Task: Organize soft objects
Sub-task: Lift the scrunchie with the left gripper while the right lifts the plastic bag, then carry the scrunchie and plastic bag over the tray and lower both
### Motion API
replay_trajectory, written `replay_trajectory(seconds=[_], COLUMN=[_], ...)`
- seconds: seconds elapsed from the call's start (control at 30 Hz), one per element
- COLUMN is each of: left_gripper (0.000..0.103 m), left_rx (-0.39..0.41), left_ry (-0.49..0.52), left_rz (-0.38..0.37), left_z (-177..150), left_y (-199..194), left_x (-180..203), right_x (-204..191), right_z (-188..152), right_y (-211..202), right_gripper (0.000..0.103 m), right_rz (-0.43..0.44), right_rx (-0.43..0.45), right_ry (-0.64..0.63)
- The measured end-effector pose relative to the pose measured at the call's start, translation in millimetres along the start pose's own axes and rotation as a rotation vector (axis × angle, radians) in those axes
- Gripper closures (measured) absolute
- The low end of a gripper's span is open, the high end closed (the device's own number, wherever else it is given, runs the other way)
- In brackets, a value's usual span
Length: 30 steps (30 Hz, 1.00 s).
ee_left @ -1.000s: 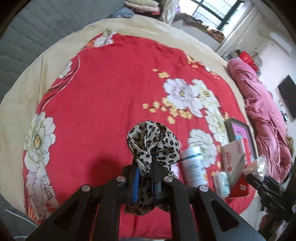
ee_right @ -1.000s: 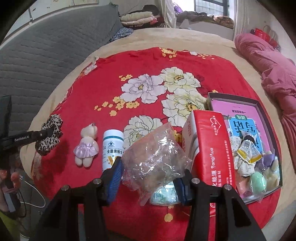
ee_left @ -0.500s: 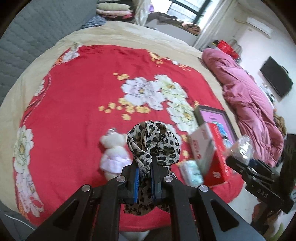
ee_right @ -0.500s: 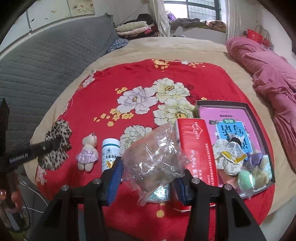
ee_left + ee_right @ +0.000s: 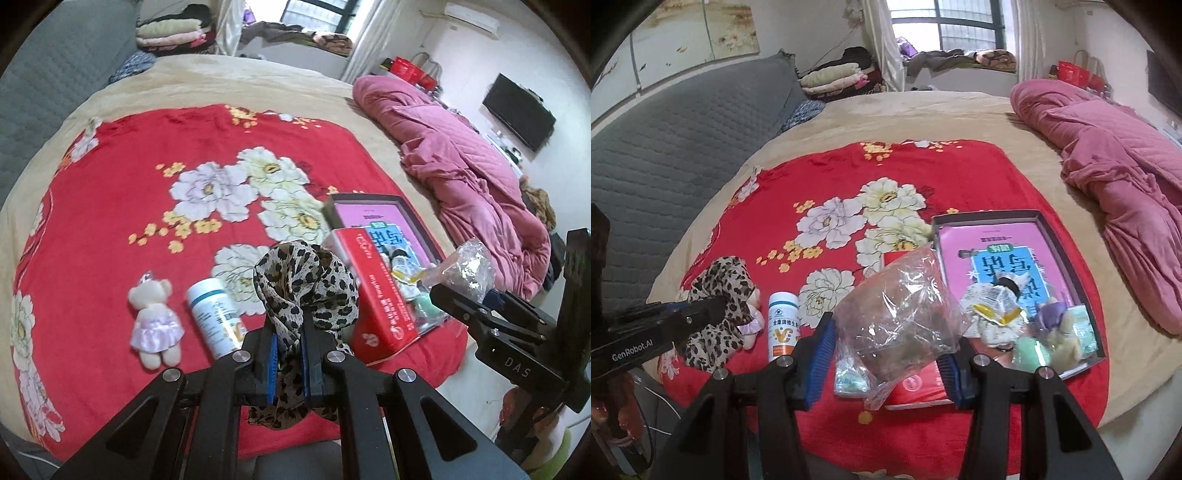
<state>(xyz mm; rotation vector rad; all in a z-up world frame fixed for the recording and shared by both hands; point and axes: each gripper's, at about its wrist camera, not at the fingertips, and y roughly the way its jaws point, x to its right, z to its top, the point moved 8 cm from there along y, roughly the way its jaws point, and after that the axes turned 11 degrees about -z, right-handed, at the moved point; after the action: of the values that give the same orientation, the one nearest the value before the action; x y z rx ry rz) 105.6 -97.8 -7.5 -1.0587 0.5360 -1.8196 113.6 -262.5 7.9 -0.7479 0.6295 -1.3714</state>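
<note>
Left gripper (image 5: 289,350) pinched narrow on the leopard-print fabric scrunchie (image 5: 306,288), held above the red floral blanket (image 5: 110,221). Right gripper (image 5: 886,354) clamped half-wide on a crumpled clear plastic bag (image 5: 897,314). Shallow dark-rimmed cardboard box (image 5: 1067,254) of small soft items sits ahead-right of both claws. Small white plush bear in a pink dress (image 5: 153,321) and white pill bottle (image 5: 216,317) lie ahead-left of the left claw. Likely carrying both to the box: go over the red carton (image 5: 376,295), release low so nothing bounces out.
</note>
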Motion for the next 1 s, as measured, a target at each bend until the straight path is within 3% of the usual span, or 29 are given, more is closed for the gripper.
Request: replay_trajectory(seconds=[1.0], left_gripper=[0.093], left_rx=[-0.061], left_ry=[0.186], left_rz=[-0.075], left_z=[16], left_y=[48], left_x=[125], right_x=[105], right_z=[12], right_y=[-35], right_gripper=[0.052], right_rz=[-0.092], right_rx=[0.091], right_ry=[0.145])
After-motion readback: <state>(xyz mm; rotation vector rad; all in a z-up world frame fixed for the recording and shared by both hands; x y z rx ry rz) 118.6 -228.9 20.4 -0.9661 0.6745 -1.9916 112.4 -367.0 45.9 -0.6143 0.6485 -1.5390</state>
